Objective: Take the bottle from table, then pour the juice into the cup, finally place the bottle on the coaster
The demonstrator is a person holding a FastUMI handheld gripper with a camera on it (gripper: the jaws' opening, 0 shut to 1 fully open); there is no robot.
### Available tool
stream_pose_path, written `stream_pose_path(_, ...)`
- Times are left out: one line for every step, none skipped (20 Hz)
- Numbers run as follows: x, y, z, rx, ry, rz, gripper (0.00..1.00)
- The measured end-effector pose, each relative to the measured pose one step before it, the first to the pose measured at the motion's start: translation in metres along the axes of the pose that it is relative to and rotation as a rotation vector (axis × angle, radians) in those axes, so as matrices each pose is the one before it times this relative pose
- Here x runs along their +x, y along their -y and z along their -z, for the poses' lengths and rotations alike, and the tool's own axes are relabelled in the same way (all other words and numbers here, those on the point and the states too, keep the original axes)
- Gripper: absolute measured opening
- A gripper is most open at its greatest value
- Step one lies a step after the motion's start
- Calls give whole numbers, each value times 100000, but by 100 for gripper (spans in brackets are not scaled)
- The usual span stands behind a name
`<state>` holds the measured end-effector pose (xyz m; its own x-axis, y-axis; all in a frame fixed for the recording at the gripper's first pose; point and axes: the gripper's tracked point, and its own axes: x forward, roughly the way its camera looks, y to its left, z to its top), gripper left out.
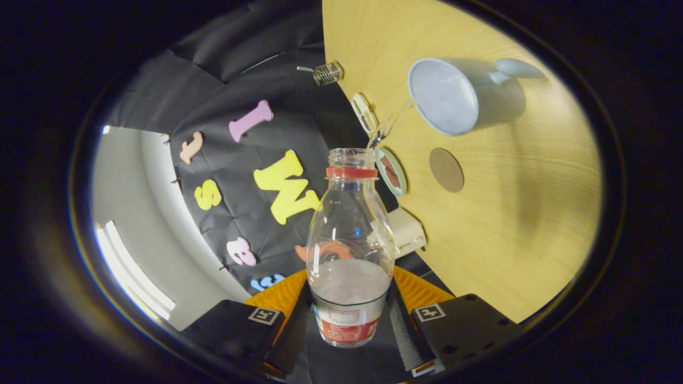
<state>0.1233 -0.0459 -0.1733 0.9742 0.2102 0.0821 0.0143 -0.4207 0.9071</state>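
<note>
**Operator:** Between the two fingers of my hand-held gripper point(349, 325) sits the bottle point(349, 250). Both fingers press its labelled base, so I'm clamped on it. Its long axis runs straight ahead from the fingers, neck and open mouth pointing away from me.

**Spotter:** And the view is rolled, yes? The surface point(523, 224) stands up like a wall on your right.

**Operator:** Right, so I judge the bottle is tipped well over. A thin stream of juice point(392, 124) leaves the mouth and arcs right toward the cup point(448, 96), meeting it at the near rim. What's left of the juice lies pooled low in the bottle, near my fingers.

**Spotter:** Where's the coaster from there?

**Operator:** The coaster point(446, 169) is the flat brown disc on the surface, just beside the cup and right of the bottle's neck, apart from both. Once pouring is done, I'd say the move turns on rolling the bottle upright, then carrying it right, short of the cup.

**Spotter:** Anything in the way?

**Operator:** A small round item point(392, 172) at the surface's edge sits near the mouth; I can't tell what it is.
</note>
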Motion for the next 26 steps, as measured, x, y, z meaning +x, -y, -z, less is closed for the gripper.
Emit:
stream_pose_path(-26, -14, -124, 537, 46, -443, 77)
stream_pose_path(-178, 27, -95, 225, 82, -253, 76)
stream_pose_path(-59, 11, -235, -13, 231, -68, 77)
stream_pose_path(71, 0, -209, 129, 221, -21, 77)
stream_pose_path(-72, -174, -150, 560, 168, -270, 77)
stream_pose_path(-21, -187, -145, 916, 461, -503, 77)
stream_pose_path(63, -382, -243, 1004, 291, -672, 76)
stream_pose_path(57, -200, -260, 744, 100, -524, 76)
stream_pose_path(44, -162, -346, 1013, 322, -454, 76)
stream_pose_path(17, -136, -335, 1519, 773, -276, 76)
stream_pose_path(140, -63, -201, 2271, 811, -91, 76)
stream_pose_path(162, -123, -16, 2456, 82, -127, 76)
stream_pose_path(176, -94, 126, 2040, -112, -241, 76)
stream_pose_path(38, -56, 213, 1322, -563, -63, 76)
stream_pose_path(-5, 28, 206, 480, -250, -9, 76)
stream_pose_path(151, -311, -40, 538, 288, -979, 76)
stream_pose_path(-46, -169, 17, 851, -2, -456, 76)
stream_pose_path(-83, -268, 4, 1323, -15, -591, 76)
stream_pose_path(-258, -293, -42, 867, 271, -825, 76)
stream_pose_path(-190, -74, -11, 541, 172, -380, 76)
stream_pose_path(-13, -106, -51, 277, 314, -196, 76)
stream_pose_path(-6, -85, 181, 319, -236, -271, 76)
stream_pose_path(1, -81, 147, 421, -427, -56, 76)
stream_pose_path(127, -107, 182, 560, -460, -175, 76)
stream_pose_path(47, -136, 80, 342, -193, -357, 76)
stream_pose_path(-10, -26, 157, -151, 99, 75, 76)
